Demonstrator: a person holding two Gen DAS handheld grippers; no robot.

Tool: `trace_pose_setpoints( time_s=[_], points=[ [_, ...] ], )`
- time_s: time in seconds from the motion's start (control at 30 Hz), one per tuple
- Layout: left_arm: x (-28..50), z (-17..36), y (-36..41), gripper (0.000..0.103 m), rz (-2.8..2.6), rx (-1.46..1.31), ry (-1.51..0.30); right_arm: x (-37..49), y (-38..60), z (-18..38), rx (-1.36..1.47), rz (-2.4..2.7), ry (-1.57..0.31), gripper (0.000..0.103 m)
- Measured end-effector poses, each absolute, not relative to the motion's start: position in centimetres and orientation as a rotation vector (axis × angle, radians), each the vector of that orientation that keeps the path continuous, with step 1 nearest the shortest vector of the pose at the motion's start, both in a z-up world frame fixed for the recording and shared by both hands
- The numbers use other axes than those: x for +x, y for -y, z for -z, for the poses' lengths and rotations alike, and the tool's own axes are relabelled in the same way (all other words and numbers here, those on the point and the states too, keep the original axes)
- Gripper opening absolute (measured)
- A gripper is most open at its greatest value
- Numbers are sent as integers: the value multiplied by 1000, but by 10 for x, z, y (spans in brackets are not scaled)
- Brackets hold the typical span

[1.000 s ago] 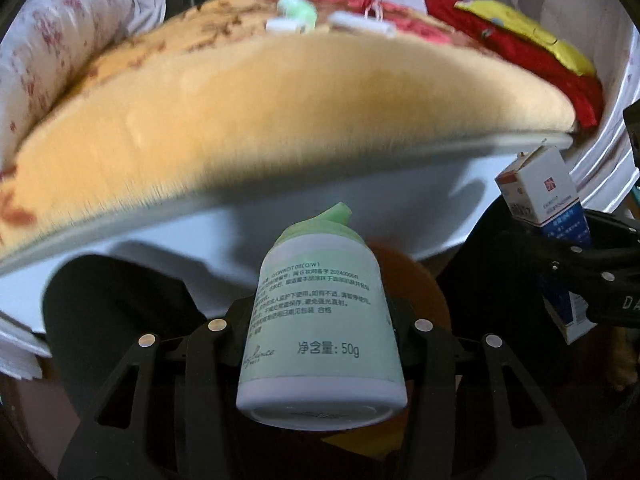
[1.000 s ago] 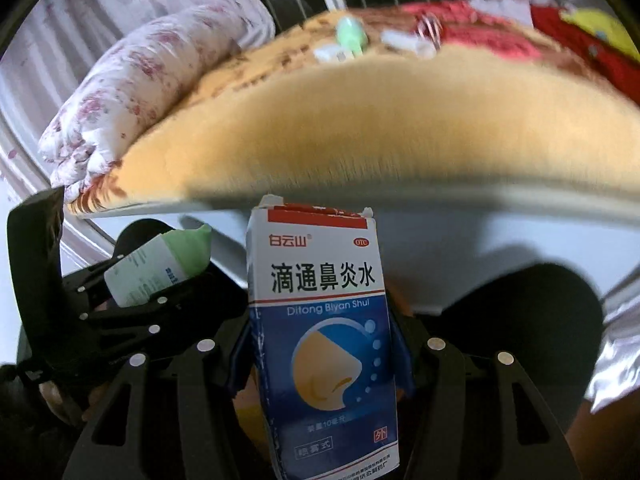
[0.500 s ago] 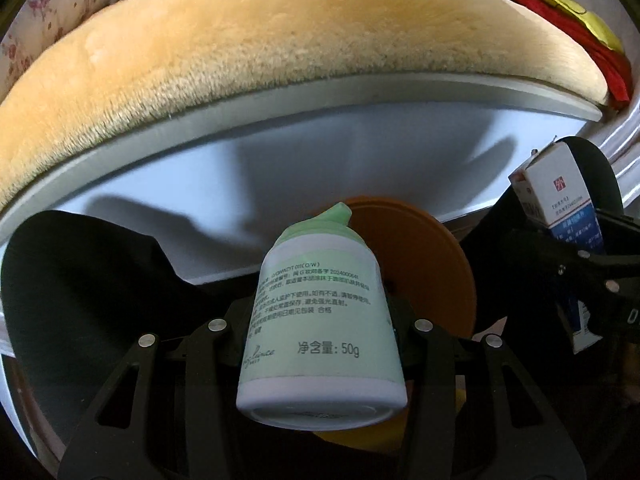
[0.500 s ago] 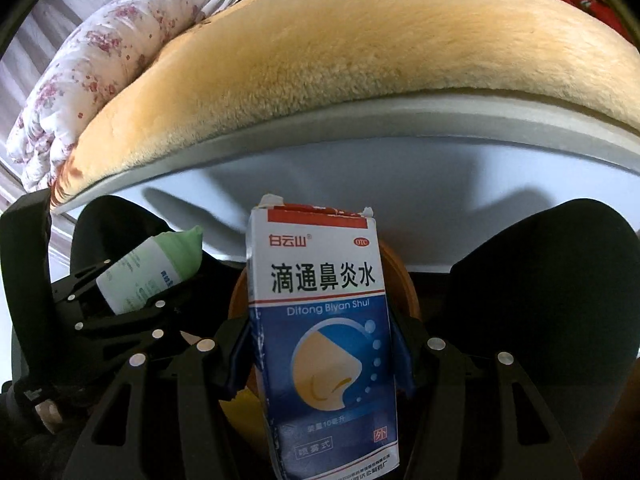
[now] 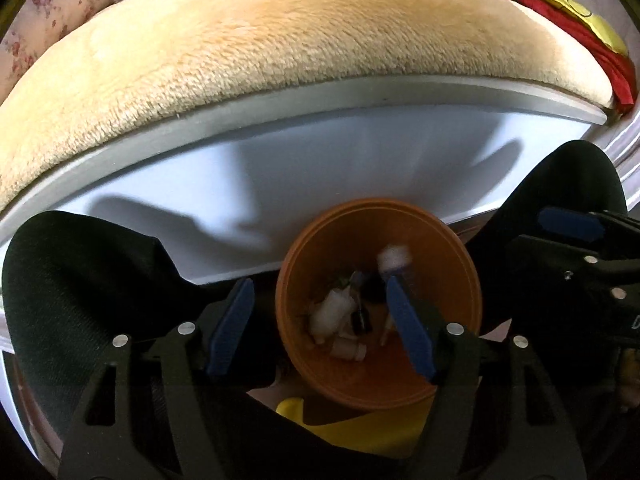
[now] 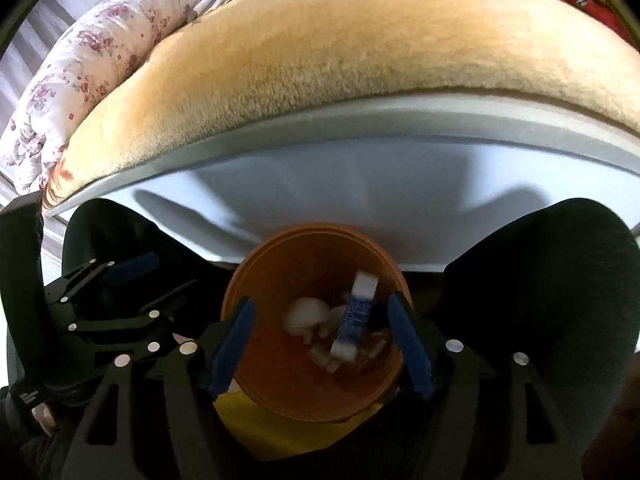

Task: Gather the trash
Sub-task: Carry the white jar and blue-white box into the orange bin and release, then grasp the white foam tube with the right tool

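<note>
An orange bin [image 5: 460,292] [image 6: 280,380] stands on the floor right below both grippers, beside the bed. My left gripper [image 5: 320,324] is open and empty above the bin's left rim. My right gripper [image 6: 320,340] is open and empty above the bin's mouth. The blue and white medicine box [image 6: 356,320] is blurred inside the bin, its white end [image 5: 394,258] showing in the left wrist view. White pieces of trash [image 5: 332,312] [image 6: 308,316] lie at the bin's bottom. The green bottle cannot be made out.
A tan fleece blanket [image 5: 300,40] covers the bed above a white bed frame [image 5: 320,152]. A floral quilt [image 6: 80,80] lies at the left, red and yellow cloth [image 5: 560,8] at the right. A yellow thing [image 6: 280,432] lies under the bin.
Both grippers have opened over the bin. The green bottle has left the left gripper and the medicine box has dropped from the right gripper into the bin. Both views tilted further down.
</note>
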State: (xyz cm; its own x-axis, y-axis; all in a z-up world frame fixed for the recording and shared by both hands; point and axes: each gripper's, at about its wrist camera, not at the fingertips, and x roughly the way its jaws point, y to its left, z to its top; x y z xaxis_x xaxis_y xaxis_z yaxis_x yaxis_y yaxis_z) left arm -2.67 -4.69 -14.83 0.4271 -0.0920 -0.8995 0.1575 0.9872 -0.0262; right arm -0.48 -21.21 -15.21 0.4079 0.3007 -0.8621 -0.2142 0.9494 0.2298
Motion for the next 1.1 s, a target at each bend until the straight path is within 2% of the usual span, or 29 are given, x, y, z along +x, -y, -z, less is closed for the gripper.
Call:
trace_pose_setpoints(
  time_s=[0.3, 0.4, 0.57, 0.7, 0.83, 1.1],
  points=[
    [-31, 139, 45, 69, 146, 52, -1102, -13, 221, 133, 106, -319, -1049, 70],
    [-33, 121, 41, 69, 168, 39, -1061, -12, 220, 117, 99, -350, -1027, 70],
    [-21, 65, 32, 79, 169, 8, -924, 4, 221, 76, 24, -383, -939, 75],
    [7, 28, 23, 80, 148, -34, -821, 43, 221, 37, -44, -397, -853, 75],
    [51, 15, 22, 80, 101, -70, -771, 104, 221, 12, -96, -365, -782, 75],
    [128, 21, 20, 80, 51, -104, -811, 225, 216, 13, -169, -310, -781, 74]
  ],
)
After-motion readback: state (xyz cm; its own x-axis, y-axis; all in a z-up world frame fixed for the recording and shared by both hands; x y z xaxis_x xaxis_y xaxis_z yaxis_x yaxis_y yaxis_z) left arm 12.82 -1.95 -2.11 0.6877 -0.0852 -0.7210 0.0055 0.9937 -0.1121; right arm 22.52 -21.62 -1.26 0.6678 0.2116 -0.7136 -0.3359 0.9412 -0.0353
